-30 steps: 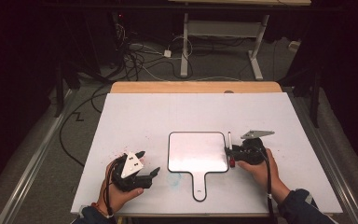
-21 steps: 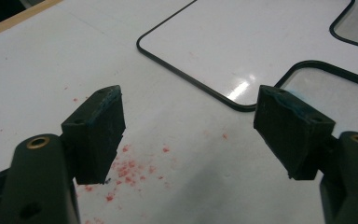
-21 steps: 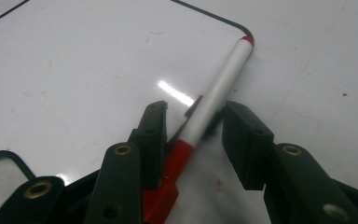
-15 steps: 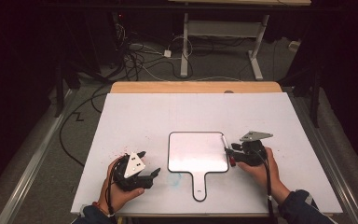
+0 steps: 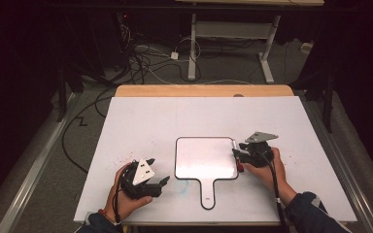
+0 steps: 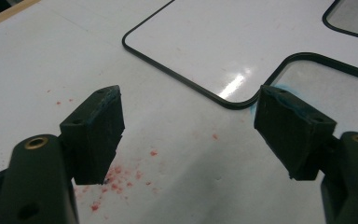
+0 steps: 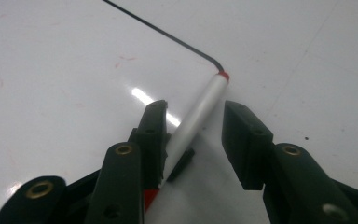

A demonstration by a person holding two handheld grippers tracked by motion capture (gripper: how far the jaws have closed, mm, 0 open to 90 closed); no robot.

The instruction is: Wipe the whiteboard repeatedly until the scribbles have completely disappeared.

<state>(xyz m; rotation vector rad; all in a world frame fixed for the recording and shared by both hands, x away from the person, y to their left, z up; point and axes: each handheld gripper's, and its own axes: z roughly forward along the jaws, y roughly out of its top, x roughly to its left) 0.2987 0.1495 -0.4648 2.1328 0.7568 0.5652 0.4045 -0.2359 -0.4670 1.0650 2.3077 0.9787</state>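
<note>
Where jaws gape: one marker, one whiteboard.

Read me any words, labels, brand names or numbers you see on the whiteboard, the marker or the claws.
No readable text anywhere.
Whiteboard: blank, only glare and faint smudges.
Marker: plain white barrel with red ends, no print showing.
Left claw and right claw: bare black jaws, no label.
Table: only red and blue specks, not writing.
</note>
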